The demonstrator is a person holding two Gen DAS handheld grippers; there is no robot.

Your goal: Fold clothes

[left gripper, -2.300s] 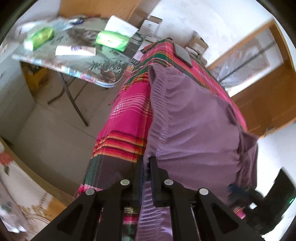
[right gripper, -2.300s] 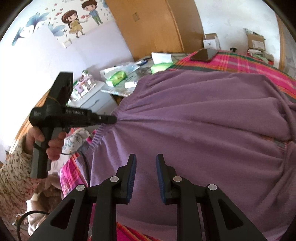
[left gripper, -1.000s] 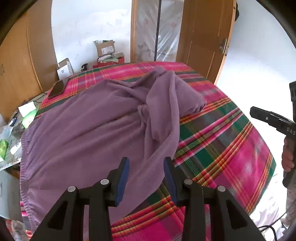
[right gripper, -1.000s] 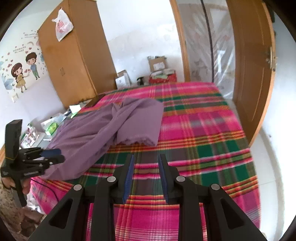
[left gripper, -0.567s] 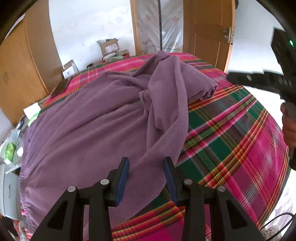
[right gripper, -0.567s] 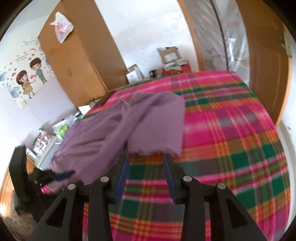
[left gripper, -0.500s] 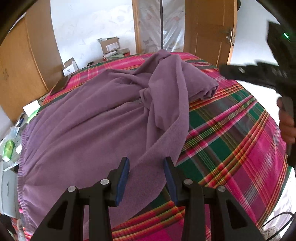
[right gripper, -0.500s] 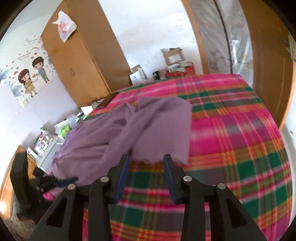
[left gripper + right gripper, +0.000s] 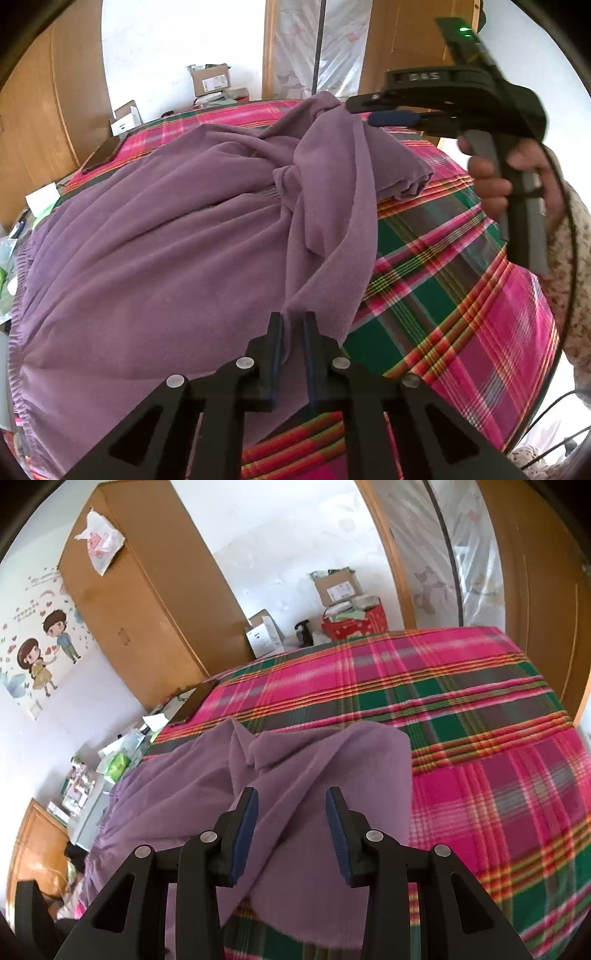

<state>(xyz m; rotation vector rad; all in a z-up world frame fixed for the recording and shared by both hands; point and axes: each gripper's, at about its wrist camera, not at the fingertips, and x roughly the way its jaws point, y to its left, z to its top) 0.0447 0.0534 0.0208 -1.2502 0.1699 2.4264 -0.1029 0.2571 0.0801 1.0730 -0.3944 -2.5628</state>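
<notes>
On a plaid bed (image 9: 436,295), the left gripper (image 9: 292,325) has its fingers drawn nearly together on a fold of the purple garment (image 9: 166,240), the cloth pinched between the blue pads at the edge nearest the camera. From that fold the fabric rises in a twisted ridge toward a bunched knot at mid-garment, then spreads wide to the left, where its gathered hem runs along the bed's edge. The far flap lies folded over itself toward the right side of the bed.

In the left wrist view the right gripper (image 9: 373,110) hangs over that far flap, held in the person's hand (image 9: 517,181); a green light shows on its top. Its own camera shows the right gripper (image 9: 291,812) with fingers spread wide apart, the garment (image 9: 303,775) lying directly beneath and between them, nothing clasped. Whether the tips touch the cloth cannot be told.

The plaid cover (image 9: 461,709) lies bare to the right of and beyond the garment. A dark phone (image 9: 105,153) rests on the bed's far left corner. Beyond stand a wooden wardrobe (image 9: 147,602), cardboard boxes (image 9: 338,585) against the white wall, and a wooden door (image 9: 406,48). A cartoon couple sticker (image 9: 44,650) decorates the left wall.
</notes>
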